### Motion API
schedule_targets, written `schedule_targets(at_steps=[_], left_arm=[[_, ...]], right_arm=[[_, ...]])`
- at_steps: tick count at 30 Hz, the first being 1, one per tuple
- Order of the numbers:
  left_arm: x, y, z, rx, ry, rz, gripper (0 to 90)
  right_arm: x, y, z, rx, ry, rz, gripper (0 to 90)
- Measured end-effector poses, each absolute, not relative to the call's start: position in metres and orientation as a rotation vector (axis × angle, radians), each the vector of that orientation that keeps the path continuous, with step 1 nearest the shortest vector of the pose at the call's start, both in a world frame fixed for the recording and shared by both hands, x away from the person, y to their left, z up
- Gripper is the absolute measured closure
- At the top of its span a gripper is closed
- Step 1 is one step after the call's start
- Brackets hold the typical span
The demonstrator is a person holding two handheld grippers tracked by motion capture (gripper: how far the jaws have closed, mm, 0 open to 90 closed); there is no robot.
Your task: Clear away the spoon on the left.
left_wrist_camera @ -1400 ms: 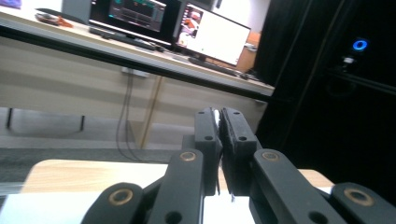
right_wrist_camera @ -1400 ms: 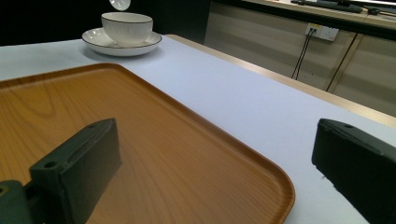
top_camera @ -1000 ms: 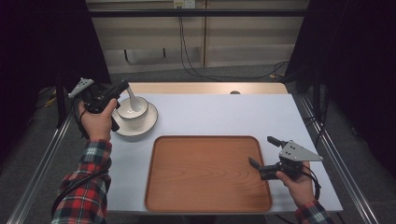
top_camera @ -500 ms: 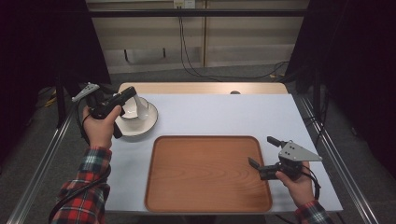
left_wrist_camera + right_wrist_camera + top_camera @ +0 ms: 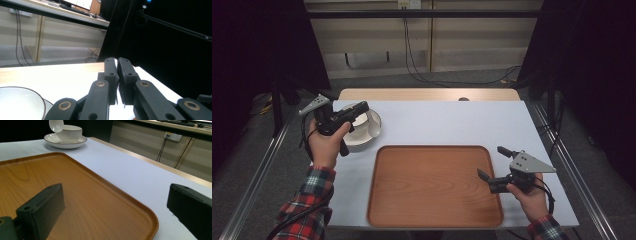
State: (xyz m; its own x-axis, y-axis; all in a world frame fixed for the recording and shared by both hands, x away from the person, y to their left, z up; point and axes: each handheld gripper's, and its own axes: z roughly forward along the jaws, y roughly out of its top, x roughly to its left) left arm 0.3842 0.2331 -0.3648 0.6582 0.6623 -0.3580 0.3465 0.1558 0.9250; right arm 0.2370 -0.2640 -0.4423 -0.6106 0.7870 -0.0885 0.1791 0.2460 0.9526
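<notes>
Covering most of the scene, the bench [image 5: 452, 120] carries a white sheet, with a strip of bare wood along its far edge. On its near half lies the tray [image 5: 434, 186], wooden, rounded at the corners and with nothing on it; it is the landmark for the rest. Beyond the tray's far left corner, just off it, sits a white plate [image 5: 374, 134], and on that plate stands a white bowl [image 5: 70, 132] with a thin dark rim line. In the right gripper view a white spoon [image 5: 56, 125] hangs tilted in front of the bowl's rim; how it is held cannot be made out there.

Over the plate and bowl, above and left of the tray, the left hand-held gripper [image 5: 117, 72] is raised off the bench. Its jaws are pressed nearly together, with a thin white sliver showing in the slit between them; what that sliver is I cannot tell. The left hand [image 5: 326, 145], in a plaid sleeve, grips its handle.

At the tray's right edge, toward the near corner, the right hand-held gripper [image 5: 494, 162] is held low with its jaws spread wide and nothing between them, pointing across the tray toward the bowl.
</notes>
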Motion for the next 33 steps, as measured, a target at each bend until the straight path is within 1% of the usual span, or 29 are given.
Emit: schedule_targets(at_steps=[1,5,14,33], left_arm=[[0.383,0.233,-0.365,1.459,0.9,0.285,85.8],[0.378,0.227,-0.368,1.473,0.876,0.245,85.8],[0.37,0.221,-0.372,1.494,0.852,0.208,85.8],[0.352,0.204,-0.381,1.495,0.805,0.128,85.8]], right_arm=[[0.237,-0.264,-0.442,0.878,1.952,1.38,1.0],[0.237,-0.264,-0.442,0.875,1.953,1.375,1.0],[0.237,-0.263,-0.443,0.881,1.954,1.374,1.0],[0.237,-0.264,-0.443,0.892,1.943,1.381,0.9]])
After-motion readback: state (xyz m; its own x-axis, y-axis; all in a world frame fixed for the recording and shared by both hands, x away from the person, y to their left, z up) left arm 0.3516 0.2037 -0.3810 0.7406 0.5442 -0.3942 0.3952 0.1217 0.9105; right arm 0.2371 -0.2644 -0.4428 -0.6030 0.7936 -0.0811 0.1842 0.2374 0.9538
